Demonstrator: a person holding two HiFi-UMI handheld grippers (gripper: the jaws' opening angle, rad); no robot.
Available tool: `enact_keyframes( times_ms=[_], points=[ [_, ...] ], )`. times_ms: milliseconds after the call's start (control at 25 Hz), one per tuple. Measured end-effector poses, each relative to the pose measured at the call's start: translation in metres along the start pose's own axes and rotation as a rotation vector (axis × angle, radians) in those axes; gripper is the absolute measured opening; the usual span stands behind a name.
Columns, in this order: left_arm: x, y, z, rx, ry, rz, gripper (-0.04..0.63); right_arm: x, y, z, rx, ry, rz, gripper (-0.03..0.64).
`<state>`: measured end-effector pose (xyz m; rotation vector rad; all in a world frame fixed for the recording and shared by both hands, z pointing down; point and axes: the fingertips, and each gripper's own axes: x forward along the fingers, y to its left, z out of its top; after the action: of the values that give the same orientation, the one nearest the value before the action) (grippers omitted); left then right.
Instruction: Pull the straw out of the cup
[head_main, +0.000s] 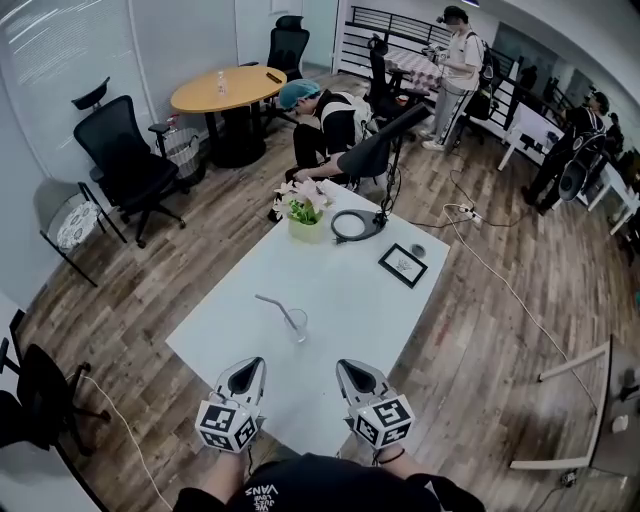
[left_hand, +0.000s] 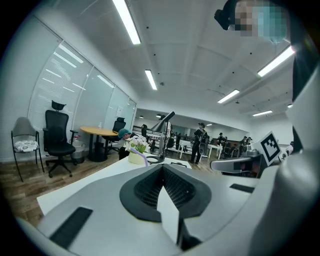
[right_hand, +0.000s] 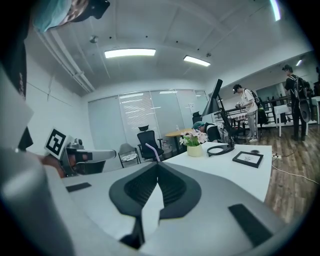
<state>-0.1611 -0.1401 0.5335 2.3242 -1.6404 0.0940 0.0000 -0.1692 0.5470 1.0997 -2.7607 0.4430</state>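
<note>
In the head view, a small clear cup (head_main: 298, 326) stands on the near half of the white worktop (head_main: 360, 300), well clear of its edges. A thin bent straw (head_main: 272, 303) rises out of the cup and leans away to the left. Both tools hover over the near edge, well short of the cup: the left hand-held gripper (head_main: 244, 378) sits a little to the cup's left and the right hand-held gripper (head_main: 357, 378) a little to its right. A flower pot (head_main: 305, 222), a ring-shaped lamp base (head_main: 350, 225) and a framed picture (head_main: 403, 264) sit at the far end. In the left gripper view, the left hand-held gripper (left_hand: 162, 166) has its jaws pressed together with nothing between them. The pale purple straw (left_hand: 141, 159) pokes up just beyond the tip, in front of the flower pot (left_hand: 134, 157), and the cup itself is hidden behind the jaws. The right gripper view shows the same for the right hand-held gripper (right_hand: 157, 163), jaws closed and empty, with the straw (right_hand: 151, 150) showing above them. The straw looks light, thin-walled and easily crushed (a hard pinch would likely flatten it). The cup looks light enough to tip or skate if the straw is dragged sideways. The best hold is probably on the straight stretch just above the rim, pulling along the straw's own line while the other tool steadies the cup wall.
</note>
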Motion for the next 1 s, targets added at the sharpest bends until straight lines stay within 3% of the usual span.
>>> enact_keyframes(
  times_ms=[1000],
  points=[
    [0.066, 0.026, 0.014, 0.017, 0.026, -0.142, 0.011, 0.041, -0.02, 0.011, 0.008, -0.006, -0.104, 0.017]
  ],
)
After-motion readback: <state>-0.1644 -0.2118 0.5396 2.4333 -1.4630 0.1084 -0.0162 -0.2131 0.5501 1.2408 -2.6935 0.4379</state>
